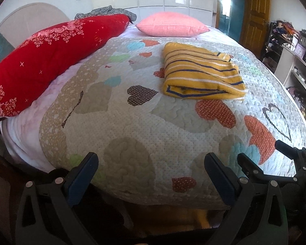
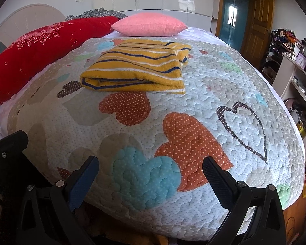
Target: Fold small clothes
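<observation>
A yellow garment with blue and white stripes (image 1: 200,73) (image 2: 138,69) lies folded into a thick rectangle on the heart-patterned quilt (image 1: 132,126) (image 2: 193,94), toward the middle of the bed. My left gripper (image 1: 151,173) hovers at the quilt's near edge, open, with nothing between its fingers. My right gripper (image 2: 151,175) is likewise open and empty at the near edge, well short of the garment. The right gripper (image 1: 263,159) also shows at the lower right of the left wrist view.
A long red bolster (image 1: 51,59) (image 2: 36,49) lies along the left side. A pink pillow (image 1: 171,24) (image 2: 149,24) sits beyond the garment. Grey clothing (image 1: 108,12) is heaped at the headboard. White shelves (image 2: 295,81) and a wooden door (image 1: 255,14) stand on the right.
</observation>
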A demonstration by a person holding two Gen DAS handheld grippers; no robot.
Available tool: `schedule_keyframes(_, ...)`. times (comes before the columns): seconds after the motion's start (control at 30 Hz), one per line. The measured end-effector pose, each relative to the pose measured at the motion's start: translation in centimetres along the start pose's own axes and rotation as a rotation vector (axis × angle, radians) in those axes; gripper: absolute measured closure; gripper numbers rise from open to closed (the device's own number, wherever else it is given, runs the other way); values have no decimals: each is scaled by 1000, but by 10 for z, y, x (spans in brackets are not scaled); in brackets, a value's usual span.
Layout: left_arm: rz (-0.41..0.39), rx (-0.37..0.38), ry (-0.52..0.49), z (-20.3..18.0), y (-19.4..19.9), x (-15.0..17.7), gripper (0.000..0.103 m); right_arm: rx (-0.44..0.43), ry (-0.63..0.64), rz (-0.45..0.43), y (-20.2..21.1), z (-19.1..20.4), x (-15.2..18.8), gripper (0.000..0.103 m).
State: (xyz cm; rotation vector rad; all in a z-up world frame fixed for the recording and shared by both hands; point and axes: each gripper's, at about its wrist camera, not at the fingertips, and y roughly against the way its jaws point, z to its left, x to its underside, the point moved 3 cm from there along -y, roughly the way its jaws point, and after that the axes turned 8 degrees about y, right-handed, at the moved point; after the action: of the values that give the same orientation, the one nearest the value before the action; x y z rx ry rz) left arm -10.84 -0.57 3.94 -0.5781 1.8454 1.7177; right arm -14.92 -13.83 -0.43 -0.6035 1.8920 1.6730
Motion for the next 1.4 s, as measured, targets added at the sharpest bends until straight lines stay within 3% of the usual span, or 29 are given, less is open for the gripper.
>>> schedule_keyframes(0.33, 41, 76, 14, -1, -7, 4, 0, -10, -23, 24, -7, -1, 6, 0)
schedule_keyframes(0.63, -89, 155, 27, -1, 16, -3, 0, -2, -37, 7, -7, -4, 5, 0)
schedule_keyframes(0.93, -113, 113, 29, 2, 18, -6, 0, -2, -22, -6, -5, 0, 4, 0)
schedule_keyframes(1.13, -206, 72, 63, 14, 30, -14, 0, 6, -33, -50, 4, -3, 1, 0)
schedule_keyframes(1.4, -174, 56, 78, 19, 21, -14, 0, -4, -25, -44, 2, -1, 1, 0)
